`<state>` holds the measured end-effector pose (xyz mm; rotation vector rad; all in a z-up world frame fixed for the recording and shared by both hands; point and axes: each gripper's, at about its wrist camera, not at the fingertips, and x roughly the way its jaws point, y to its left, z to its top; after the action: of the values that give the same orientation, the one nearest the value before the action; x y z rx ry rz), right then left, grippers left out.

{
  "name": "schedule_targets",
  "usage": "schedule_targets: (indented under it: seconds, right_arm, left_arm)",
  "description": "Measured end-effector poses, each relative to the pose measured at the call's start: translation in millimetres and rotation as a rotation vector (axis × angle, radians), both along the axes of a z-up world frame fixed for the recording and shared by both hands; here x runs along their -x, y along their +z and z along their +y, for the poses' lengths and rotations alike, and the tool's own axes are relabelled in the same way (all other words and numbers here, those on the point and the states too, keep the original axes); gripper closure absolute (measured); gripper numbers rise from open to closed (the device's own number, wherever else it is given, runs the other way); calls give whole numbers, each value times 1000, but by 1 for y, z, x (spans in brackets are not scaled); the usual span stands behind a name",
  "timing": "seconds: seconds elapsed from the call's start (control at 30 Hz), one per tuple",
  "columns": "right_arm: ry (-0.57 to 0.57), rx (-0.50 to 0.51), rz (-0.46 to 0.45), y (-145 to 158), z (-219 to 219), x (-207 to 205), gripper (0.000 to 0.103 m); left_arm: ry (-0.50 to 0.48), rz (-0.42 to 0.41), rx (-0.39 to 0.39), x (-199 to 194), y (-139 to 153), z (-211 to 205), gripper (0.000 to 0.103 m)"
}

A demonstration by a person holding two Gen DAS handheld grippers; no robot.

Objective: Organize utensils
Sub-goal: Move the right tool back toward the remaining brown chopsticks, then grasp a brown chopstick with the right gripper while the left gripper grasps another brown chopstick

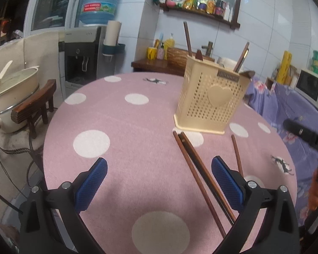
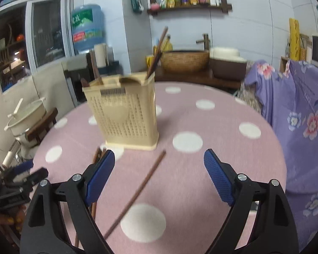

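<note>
A beige perforated utensil holder [image 1: 212, 97] [image 2: 125, 114] with a heart on its side stands upright on the pink dotted tablecloth [image 1: 127, 127] [image 2: 222, 116]. Several brown chopsticks [image 1: 187, 38] [image 2: 159, 48] stick up out of it. A pair of chopsticks [image 1: 199, 175] [image 2: 95, 156] lies on the cloth in front of the holder, just inside the right finger of my open left gripper [image 1: 159, 165]. A single chopstick [image 1: 237, 154] [image 2: 137, 192] lies to the right of the pair, between the jaws of my open right gripper [image 2: 159, 158]. Neither gripper touches anything.
A cream pot [image 1: 12, 89] sits on a wooden stool left of the round table. Behind it stands a water dispenser [image 1: 82, 57]. Purple floral cloth [image 1: 286, 105] [image 2: 296, 116] covers furniture on the right, with a microwave [image 1: 311, 86] beyond. A wooden sideboard [image 2: 190, 76] lies behind the table.
</note>
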<state>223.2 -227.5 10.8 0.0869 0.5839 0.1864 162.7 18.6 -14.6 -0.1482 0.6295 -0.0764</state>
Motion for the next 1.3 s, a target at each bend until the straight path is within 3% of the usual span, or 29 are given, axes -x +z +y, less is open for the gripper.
schedule_targets:
  seconds: [0.23,0.5,0.63,0.7,0.8,1.0,1.3]
  right_arm:
    - [-14,-21,107,-41,4,11,18]
    - [-6,10,165,-58,16,7,18]
    - [-6,6,177,-60,18,7,18]
    - [-7,-1,182,-62,18,8,18]
    - [-8,3,185,-62,18,8,18]
    - [-10,5,187,-61,17,7,18]
    - [-5,25,205,-64,19,7,18]
  left_arm:
    - [-23,71,-12,-2,-15,-6,6]
    - [-78,59,-92,-6,-14,-27,6]
    - [-122,109,-132,-16,-22,-40,19]
    - [-137,137,-161,-22,-29,-47,31]
    - [-159,169,-182,-27,-36,-55,38]
    - [-154,213,-216,-38,-45,-62,47]
    - [-121,233,-219,-42,-46,-56,48]
